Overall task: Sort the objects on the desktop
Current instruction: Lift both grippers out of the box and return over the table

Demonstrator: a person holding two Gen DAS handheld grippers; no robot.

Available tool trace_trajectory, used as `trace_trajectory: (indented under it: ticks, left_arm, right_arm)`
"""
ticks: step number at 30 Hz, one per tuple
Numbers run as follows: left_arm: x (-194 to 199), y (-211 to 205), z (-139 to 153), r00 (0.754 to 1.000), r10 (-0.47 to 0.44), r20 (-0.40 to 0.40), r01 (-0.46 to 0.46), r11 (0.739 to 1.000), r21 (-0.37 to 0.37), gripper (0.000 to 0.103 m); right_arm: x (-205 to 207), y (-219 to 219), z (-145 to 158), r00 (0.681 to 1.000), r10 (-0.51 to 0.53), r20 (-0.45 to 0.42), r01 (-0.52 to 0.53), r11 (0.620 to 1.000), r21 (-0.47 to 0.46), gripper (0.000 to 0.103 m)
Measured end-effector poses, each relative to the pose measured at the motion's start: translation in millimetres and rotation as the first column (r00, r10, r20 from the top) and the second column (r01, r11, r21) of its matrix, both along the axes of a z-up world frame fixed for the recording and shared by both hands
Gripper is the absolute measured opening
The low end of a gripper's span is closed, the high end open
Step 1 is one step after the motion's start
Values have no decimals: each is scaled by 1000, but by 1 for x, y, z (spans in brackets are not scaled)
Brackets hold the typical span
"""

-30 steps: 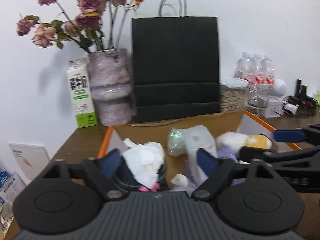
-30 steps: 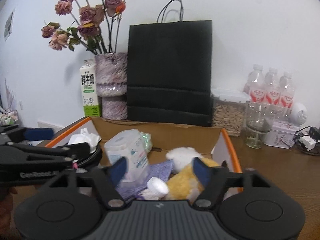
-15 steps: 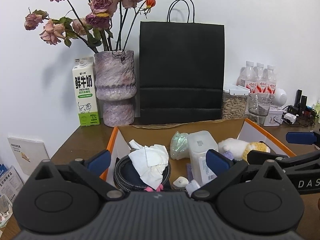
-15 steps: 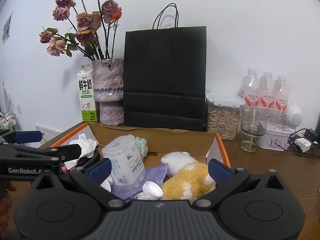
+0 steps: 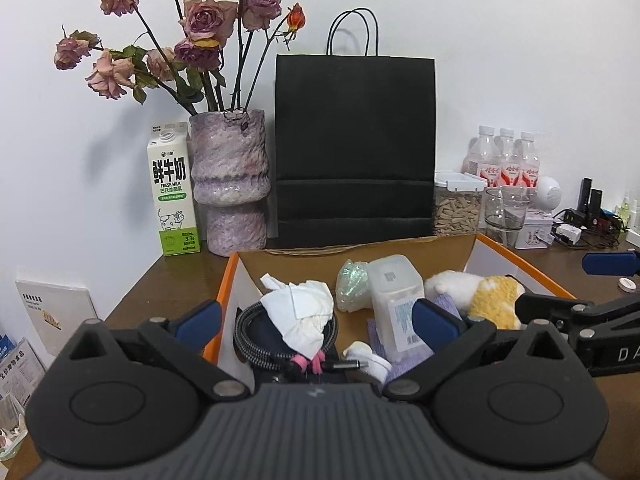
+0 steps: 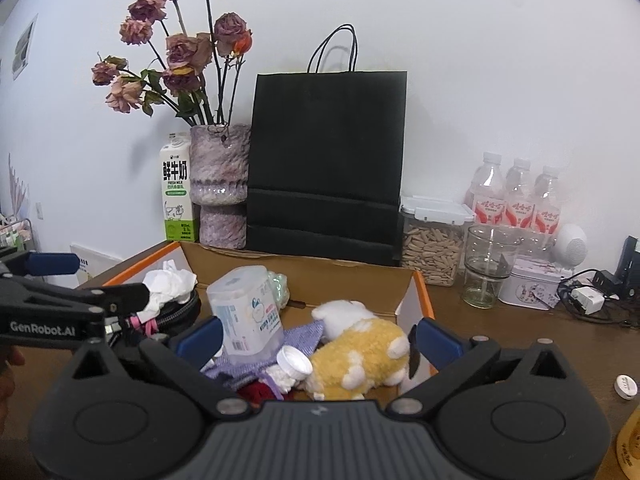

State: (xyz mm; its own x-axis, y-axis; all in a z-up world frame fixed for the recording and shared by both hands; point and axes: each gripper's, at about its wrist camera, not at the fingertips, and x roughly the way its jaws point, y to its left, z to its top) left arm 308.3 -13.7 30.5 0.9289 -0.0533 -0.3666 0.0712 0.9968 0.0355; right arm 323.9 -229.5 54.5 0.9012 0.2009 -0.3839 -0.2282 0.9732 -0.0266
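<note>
Both claws have backed off the box (image 5: pixel 472 252) and spread wide since a second ago: left claw (image 5: pixel 316 320) and right claw (image 6: pixel 318 334) released, holding nothing. Tissue (image 5: pixel 300 312), plastic jar (image 6: pixel 248 308), plush toy (image 6: pixel 360 344) sit inside. Looks nearly sorted.

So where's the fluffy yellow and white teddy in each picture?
Left wrist view: the plush toy lies at the right side of the cardboard box, just past the right gripper's finger.
Right wrist view: the plush toy lies low in the middle, between the right gripper's open fingers.
Shared landmark: the black paper bag behind the box.
</note>
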Motion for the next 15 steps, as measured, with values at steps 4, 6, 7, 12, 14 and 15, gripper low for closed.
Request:
trace_trajectory:
  ticks: [4, 6, 7, 12, 14, 15]
  left_arm:
    - [-14, 1, -4, 1000, -11, -3, 11, 1000, 7, 103]
    - [-21, 2, -6, 1000, -12, -7, 12, 1000, 9, 103]
    - [-24, 3, -6, 1000, -10, -8, 10, 1000, 7, 103]
    - [-41, 10, -10, 1000, -6, -25, 6, 1000, 4, 103]
    - [-49, 13, -15, 999, -5, -42, 5, 1000, 12, 103]
    - [-52, 14, -17, 999, -4, -52, 5, 1000, 15, 103]
  right_arm:
    - [-12, -4, -1, 1000, -4, -3, 4, 1000, -13, 103]
    - [-20, -5, -5, 1000, -4, -14, 4, 1000, -14, 103]
    - [-23, -5, -6, 1000, -2, -21, 2, 1000, -14, 103]
    - [-43, 3, -20, 997, 34, -68, -36, 999, -29, 103]
    - [-51, 9, -27, 994, 55, -92, -59, 998, -35, 103]
    - [-56, 13, -31, 993, 62, -102, -66, 997, -35, 103]
